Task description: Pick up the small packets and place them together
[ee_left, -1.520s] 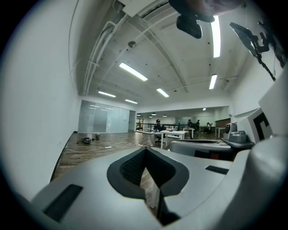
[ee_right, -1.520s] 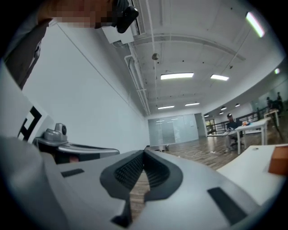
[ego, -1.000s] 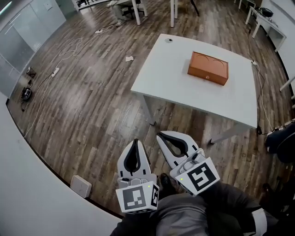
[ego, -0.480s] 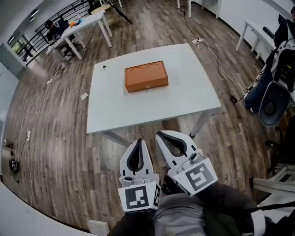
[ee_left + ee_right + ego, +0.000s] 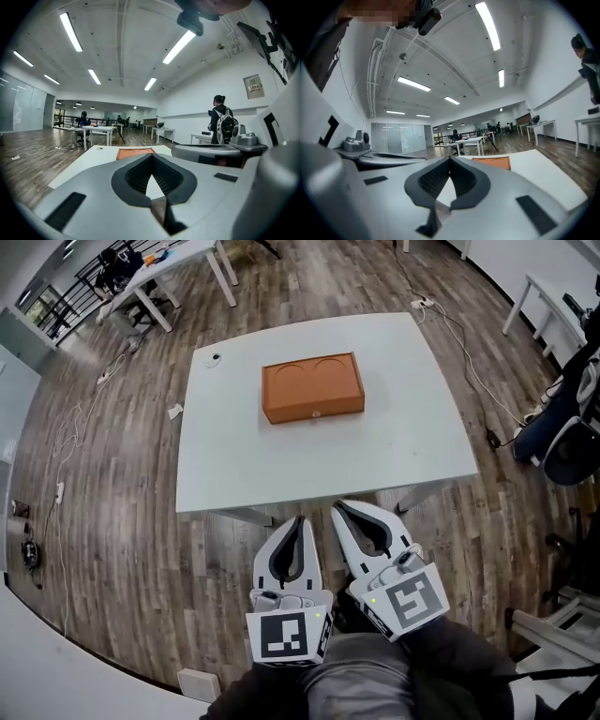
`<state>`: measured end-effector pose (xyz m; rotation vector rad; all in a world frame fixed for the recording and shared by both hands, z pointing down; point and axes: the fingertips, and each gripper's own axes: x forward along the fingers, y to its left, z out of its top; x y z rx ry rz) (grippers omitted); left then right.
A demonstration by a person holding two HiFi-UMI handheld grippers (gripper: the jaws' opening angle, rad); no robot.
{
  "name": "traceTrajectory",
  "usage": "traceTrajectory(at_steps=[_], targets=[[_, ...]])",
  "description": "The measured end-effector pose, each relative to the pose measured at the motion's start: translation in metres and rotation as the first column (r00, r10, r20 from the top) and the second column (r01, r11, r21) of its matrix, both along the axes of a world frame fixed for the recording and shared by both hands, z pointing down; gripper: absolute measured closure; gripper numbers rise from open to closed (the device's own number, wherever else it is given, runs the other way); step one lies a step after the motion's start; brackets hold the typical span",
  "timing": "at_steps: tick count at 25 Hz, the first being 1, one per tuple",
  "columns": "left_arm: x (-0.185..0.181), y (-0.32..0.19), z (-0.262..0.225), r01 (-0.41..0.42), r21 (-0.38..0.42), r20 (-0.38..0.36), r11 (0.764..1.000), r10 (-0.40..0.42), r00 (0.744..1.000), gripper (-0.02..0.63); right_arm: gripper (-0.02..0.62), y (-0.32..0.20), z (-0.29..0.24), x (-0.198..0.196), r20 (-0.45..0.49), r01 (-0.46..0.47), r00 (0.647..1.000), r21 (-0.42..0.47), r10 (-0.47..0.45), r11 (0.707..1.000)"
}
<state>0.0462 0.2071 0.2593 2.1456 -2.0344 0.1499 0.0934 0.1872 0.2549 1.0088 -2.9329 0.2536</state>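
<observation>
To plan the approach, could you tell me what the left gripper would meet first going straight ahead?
Probably the orange box on the white table, though how high the left gripper rides is unclear.

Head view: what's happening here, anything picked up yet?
Nothing is held. A person holds the left gripper and right gripper side by side, both shut and empty, just short of the near edge of the white table. An orange box lies on the table, untouched. No small packets show in any view.
</observation>
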Motion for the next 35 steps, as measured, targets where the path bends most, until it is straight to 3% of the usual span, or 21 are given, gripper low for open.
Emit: traceTrajectory(at_steps=[6, 13, 19, 35], targets=[[-0.014, -0.05, 0.013, -0.02, -0.037, 0.007, 0.999, 0.02, 1.0, 0.606, 0.591, -0.043, 0.016, -0.011, -0.013, 0.003, 1.0, -0.025, -0.003, 1.0], [-0.008, -0.097, -0.024, -0.052, 0.025, 0.033, 0.998, 0.051, 0.998, 0.606, 0.591, -0.093, -0.02, -0.006, 0.002, -0.025, 1.0, 0.037, 0.025, 0.999], [-0.029, -0.121, -0.024, -0.037, 0.036, 0.032, 0.999, 0.036, 0.999, 0.606, 0.591, -0.117, -0.016, -0.026, -0.001, -0.012, 1.0, 0.042, 0.012, 0.999], [-0.062, -0.199, 0.014, -0.123, -0.045, -0.04, 0.991, 0.122, 0.992, 0.606, 0.591, -0.194, 0.016, -0.061, -0.058, -0.093, 0.994, -0.029, 0.092, 0.995]])
